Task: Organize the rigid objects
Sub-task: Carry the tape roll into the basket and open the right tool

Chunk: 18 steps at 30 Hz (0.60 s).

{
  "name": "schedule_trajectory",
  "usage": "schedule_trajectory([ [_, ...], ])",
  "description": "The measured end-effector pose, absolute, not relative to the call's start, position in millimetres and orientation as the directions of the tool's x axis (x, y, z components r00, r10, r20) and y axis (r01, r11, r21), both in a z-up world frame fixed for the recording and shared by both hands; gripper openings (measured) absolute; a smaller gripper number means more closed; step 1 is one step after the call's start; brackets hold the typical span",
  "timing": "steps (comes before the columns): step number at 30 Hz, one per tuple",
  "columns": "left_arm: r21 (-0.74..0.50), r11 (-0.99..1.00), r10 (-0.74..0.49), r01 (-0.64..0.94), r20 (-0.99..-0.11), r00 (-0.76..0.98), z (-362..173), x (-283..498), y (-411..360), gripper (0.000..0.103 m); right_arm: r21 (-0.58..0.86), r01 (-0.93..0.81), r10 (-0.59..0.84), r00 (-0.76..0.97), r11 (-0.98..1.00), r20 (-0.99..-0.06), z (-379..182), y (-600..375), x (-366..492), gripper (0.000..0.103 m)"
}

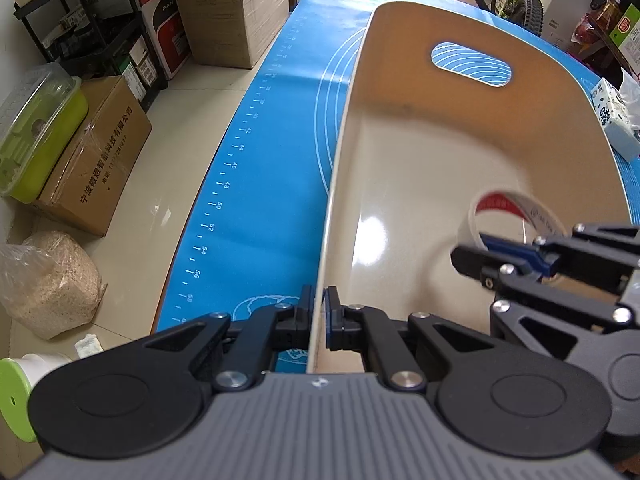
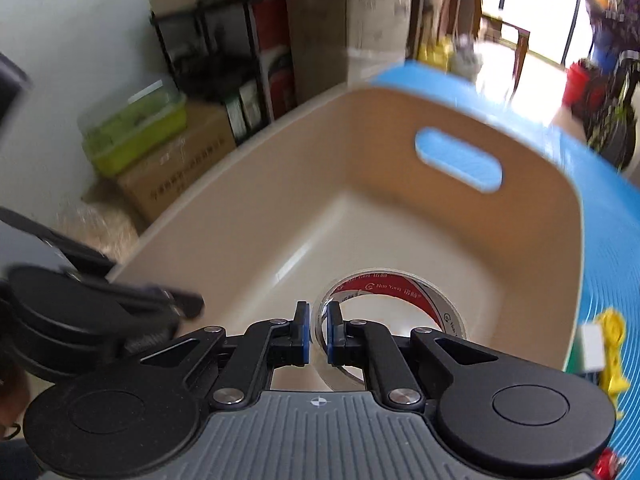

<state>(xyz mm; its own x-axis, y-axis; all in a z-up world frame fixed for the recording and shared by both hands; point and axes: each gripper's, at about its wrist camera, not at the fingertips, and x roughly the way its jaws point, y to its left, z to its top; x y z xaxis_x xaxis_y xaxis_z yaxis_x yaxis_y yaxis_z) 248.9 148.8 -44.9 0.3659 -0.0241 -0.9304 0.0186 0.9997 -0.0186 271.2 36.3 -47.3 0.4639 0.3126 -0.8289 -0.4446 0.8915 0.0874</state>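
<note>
Beige plastic makes up the bin [image 1: 400, 152] on our blue mat [image 1: 272, 168]. Our left gripper [image 1: 319, 320] pinches the bin's near side wall, one finger outside and one inside. Our right gripper [image 2: 318, 334] is squeezed onto the rim of the tape roll [image 2: 400, 292], with one finger inside the ring. We hold the roll inside the bin, near its floor.

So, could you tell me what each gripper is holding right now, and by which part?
The left gripper clamps the beige bin by its near rim wall. The right gripper pinches the tape roll through its band, over the bin.
</note>
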Motion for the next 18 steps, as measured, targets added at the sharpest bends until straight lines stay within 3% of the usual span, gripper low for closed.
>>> schedule_trajectory([
  [7, -0.020, 1.000, -0.025, 0.017, -0.930, 0.366, -44, 249, 149, 0.007, 0.103, -0.408, 0.303, 0.462, 0.907, -0.833, -49, 19, 264, 0.028],
  [10, -0.016, 1.000, -0.022, 0.018, -0.930, 0.367, -44, 249, 149, 0.007, 0.117, -0.399, 0.321, 0.492, 0.909, -0.810, -40, 9, 258, 0.048],
  [12, -0.017, 1.000, -0.023, 0.018, -0.930, 0.367, -45, 249, 149, 0.007, 0.125, -0.393, 0.330, 0.514, 0.911, -0.792, -30, 1, 258, 0.056],
  [18, -0.017, 1.000, -0.022, 0.018, -0.930, 0.367, -45, 249, 150, 0.007, 0.168, -0.332, 0.344, 0.596, 0.928, -0.725, -1, -31, 247, 0.063],
])
